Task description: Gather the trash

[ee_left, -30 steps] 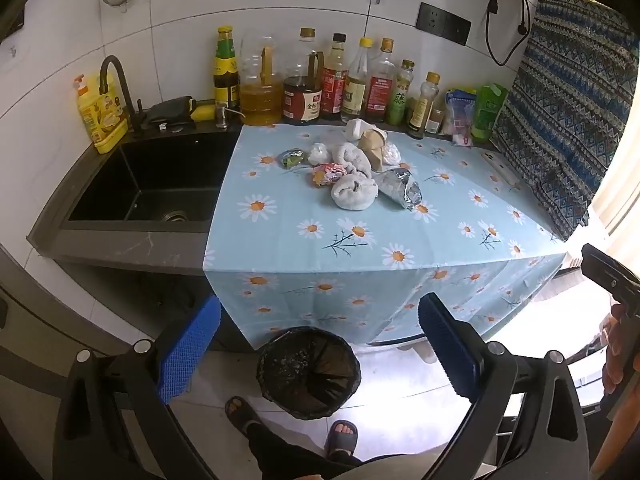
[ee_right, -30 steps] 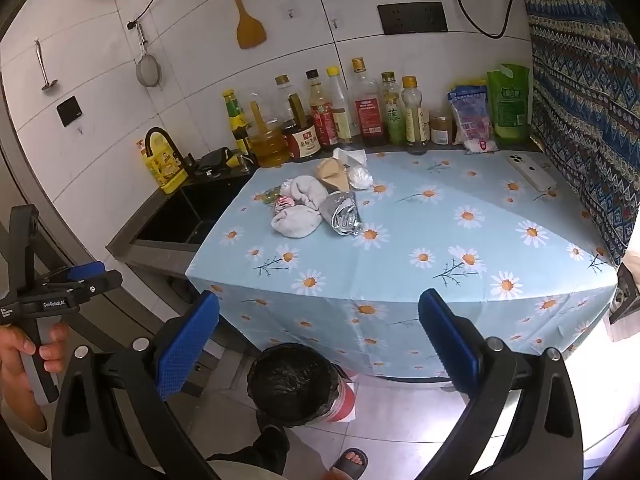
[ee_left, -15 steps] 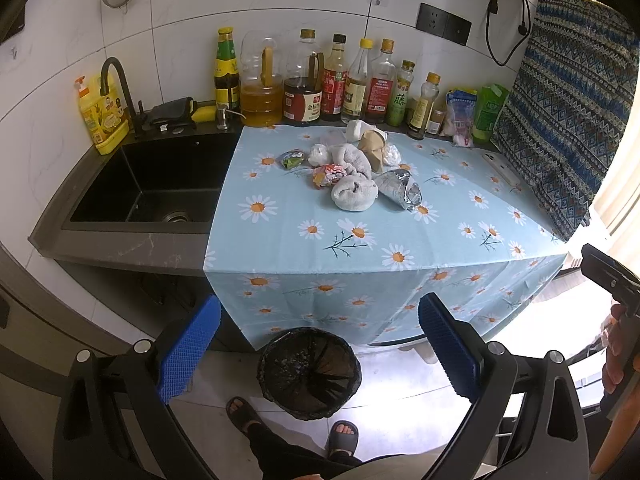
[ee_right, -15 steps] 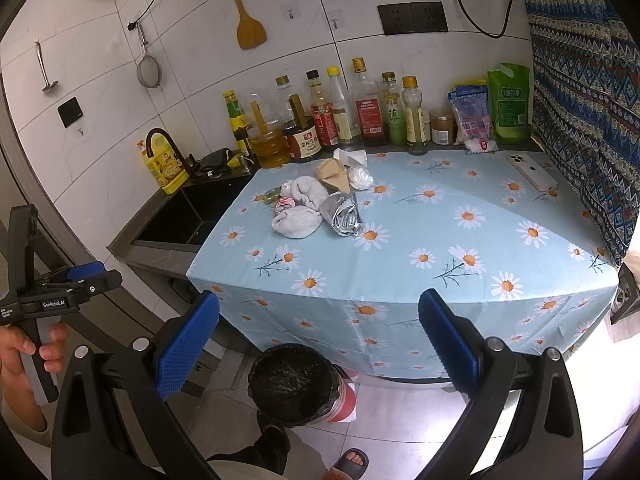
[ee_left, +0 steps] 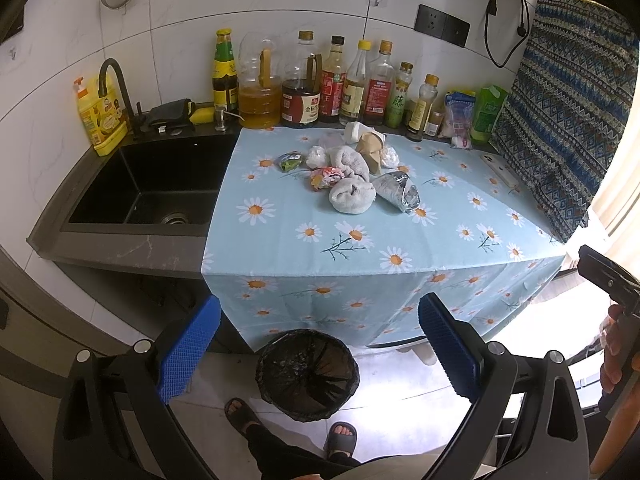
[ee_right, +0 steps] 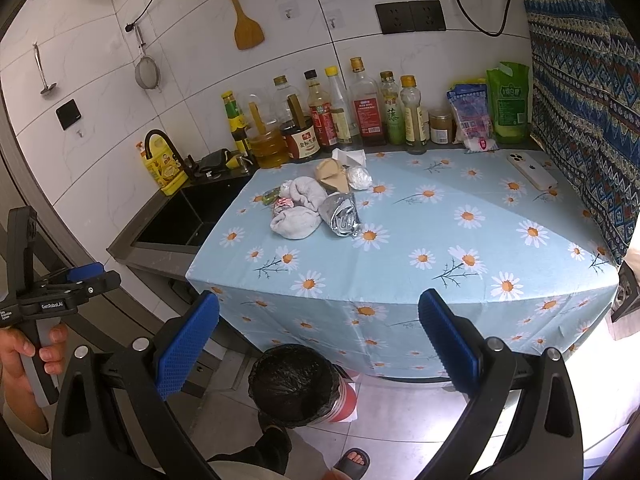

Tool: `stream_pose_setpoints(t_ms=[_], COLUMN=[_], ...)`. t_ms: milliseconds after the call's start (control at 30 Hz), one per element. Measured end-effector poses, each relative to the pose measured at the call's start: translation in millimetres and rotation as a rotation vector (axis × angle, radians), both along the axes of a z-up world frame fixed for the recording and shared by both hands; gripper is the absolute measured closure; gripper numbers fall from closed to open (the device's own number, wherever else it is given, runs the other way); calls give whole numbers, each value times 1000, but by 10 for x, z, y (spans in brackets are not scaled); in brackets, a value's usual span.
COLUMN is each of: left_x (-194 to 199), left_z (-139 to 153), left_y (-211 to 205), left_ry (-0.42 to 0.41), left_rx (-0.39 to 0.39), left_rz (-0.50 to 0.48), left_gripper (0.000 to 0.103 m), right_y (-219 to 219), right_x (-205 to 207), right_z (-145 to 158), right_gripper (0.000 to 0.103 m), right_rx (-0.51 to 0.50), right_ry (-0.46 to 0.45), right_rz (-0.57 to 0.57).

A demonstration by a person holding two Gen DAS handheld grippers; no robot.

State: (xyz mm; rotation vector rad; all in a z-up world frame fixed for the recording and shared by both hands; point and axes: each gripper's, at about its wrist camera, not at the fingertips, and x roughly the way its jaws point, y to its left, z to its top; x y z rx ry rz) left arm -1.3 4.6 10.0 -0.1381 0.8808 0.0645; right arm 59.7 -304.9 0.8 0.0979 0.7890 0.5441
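A heap of trash lies on the daisy tablecloth (ee_left: 360,248) near the back: a grey crumpled cloth wad (ee_left: 352,196), a silver foil bag (ee_left: 398,192), a red snack wrapper (ee_left: 326,178), a green wrapper (ee_left: 290,161), a brown paper piece (ee_left: 370,148) and white wads. The heap also shows in the right wrist view, with the cloth wad (ee_right: 296,222) and foil bag (ee_right: 342,216). A bin with a black liner (ee_left: 307,374) stands on the floor below the table front (ee_right: 294,384). My left gripper (ee_left: 318,352) and right gripper (ee_right: 318,344) are open and empty, held off the table front above the bin.
A black sink (ee_left: 152,184) with a tap is left of the cloth. Several sauce bottles (ee_left: 332,80) line the back wall. A white phone (ee_right: 532,170) lies at the back right. A patterned curtain (ee_left: 568,120) hangs on the right. My feet (ee_left: 340,436) are by the bin.
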Motion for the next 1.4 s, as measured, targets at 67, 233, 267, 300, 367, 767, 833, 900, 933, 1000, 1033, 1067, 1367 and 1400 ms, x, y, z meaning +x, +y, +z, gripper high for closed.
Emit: stream_pose_setpoints(t_ms=[67,233,267,300,367,767,833,900,933,1000,1033,1067,1367,1400], left_x=[8,24,19,22,21,16,58,93,107,156,174,194,303,315], left_z=[12,37,45,57,65,74,67,75,78,84,86,88,31,25], left_y=[-5,-39,-38,-41,-37,48,109,169,198,273,302,338,621,645], left_ry=[0,1,-1,-4,-6,3,8,10,11,16,18,20,31,33], left_rx=[-1,4,3,2,1,-10,-17,-21,-24,-33,-36,-38,-53,-57], left_rz=[1,9,11,14,17,-7,-18,-29,-34,-43,-48,-51,-97,-100], left_gripper=[7,7,7,7,7,7,7,7,7,7,7,7,7,7], right_y=[1,-3,1,4,0,98,115,187,227,319,359,410,764,763], right_x=[6,24,35,47,65,130,143,157,160,174,179,188,203,204], right_z=[-1,-8,-13,-18,-33,-30,-26,-10,3,35,42,47,126,126], right_gripper=[5,5,5,5,5,5,5,5,5,5,5,5,5,5], right_rx=[0,4,3,2,1,8,11,5,1,-4,-1,1,-18,-17], right_ry=[2,3,4,7,14,37,43,49,50,51,54,59,50,49], right_rz=[2,6,6,7,9,-9,-13,-18,-18,-20,-20,-17,-32,-29])
